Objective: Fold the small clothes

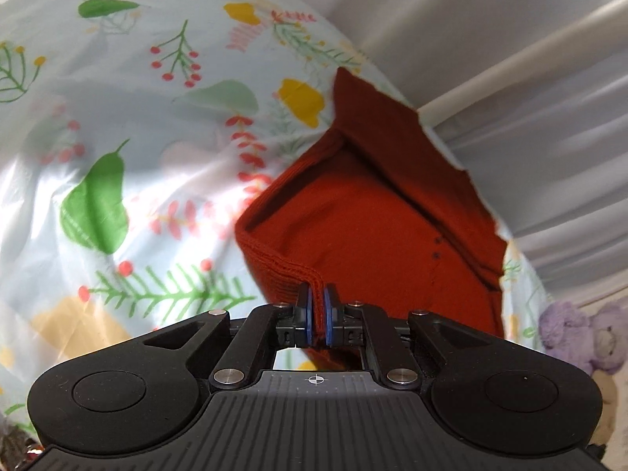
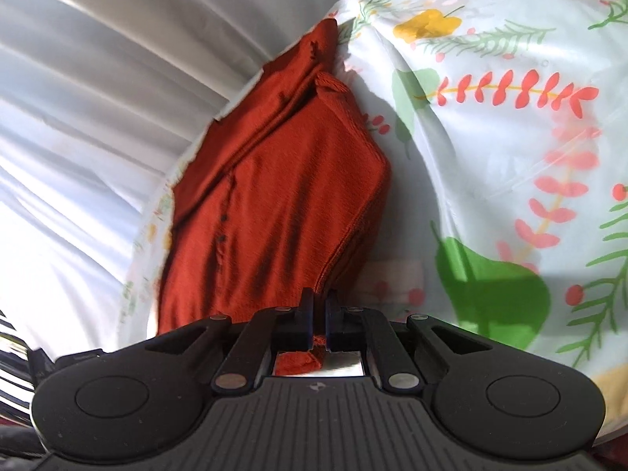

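the left gripper [image 1: 318, 300] has its blue-padded fingers [image 1: 310, 310] clamped on the ribbed hem of the rust-red garment [image 1: 373, 216]. the garment lies partly folded at the edge of the counter, on a floral cloth [image 1: 117, 117], beside white curtains [image 1: 530, 39]. the right gripper [image 2: 320, 302] has its fingers clamped on another near corner of the garment [image 2: 282, 196].

A rust-red knit garment [image 1: 376, 227] with small dark buttons lies on a pale blue cloth [image 1: 129, 125] printed with green leaves, red berries and yellow blooms — white curtain folds [image 1: 530, 31] fill the upper right, a lilac plush toy [image 1: 577, 337] the lower right — while the black grippers carry blue pads [image 1: 310, 314].
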A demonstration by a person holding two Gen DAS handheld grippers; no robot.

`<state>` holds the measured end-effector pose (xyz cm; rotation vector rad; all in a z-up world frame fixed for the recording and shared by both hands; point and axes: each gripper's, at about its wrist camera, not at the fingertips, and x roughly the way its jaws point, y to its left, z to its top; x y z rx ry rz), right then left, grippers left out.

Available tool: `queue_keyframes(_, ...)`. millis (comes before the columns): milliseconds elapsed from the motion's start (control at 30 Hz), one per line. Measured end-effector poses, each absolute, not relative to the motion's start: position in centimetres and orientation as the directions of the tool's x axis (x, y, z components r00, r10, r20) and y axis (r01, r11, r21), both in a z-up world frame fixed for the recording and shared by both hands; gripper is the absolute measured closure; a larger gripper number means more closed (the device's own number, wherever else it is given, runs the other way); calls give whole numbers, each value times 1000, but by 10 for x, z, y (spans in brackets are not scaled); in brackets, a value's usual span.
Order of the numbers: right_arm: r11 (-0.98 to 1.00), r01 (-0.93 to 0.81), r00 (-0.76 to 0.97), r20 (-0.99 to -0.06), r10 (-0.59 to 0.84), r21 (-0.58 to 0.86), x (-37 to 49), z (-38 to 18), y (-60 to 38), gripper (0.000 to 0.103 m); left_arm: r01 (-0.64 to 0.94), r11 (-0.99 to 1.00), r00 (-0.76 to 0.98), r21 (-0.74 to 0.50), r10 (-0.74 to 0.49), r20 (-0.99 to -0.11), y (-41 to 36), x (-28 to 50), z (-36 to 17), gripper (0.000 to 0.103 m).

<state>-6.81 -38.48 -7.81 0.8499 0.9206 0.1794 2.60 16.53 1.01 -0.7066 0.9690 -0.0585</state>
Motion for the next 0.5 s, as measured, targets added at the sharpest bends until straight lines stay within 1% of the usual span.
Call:
queue_keyframes(67, 642, 187, 643, -587, 492, 743, -65, -74, -386, 99, -233, 742, 620, -628, -384, -684, 164, 36, 19, 96)
queue_keyframes(133, 634, 173, 662, -566, 492, 753, -60, -71, -386, 99, -210, 732, 641, -649, -398, -656, 162, 48, 25, 96)
queue_keyframes(300, 645, 135, 710, -528, 466, 752, -37, -58, -383, 99, -182, 754, 684, -631, -364, -632, 161, 78, 34, 96)
queue_keyframes(400, 660, 115, 748, -502, 434, 742, -18, -46, -383, 99, -183, 780, 706, -598, -319, -632, 164, 100, 37, 96)
queue_keyframes(500, 679, 111, 780, -487, 392, 726, 5, -36, -385, 99, -175, 791, 718, -586, -305, -626, 165, 124, 37, 96)
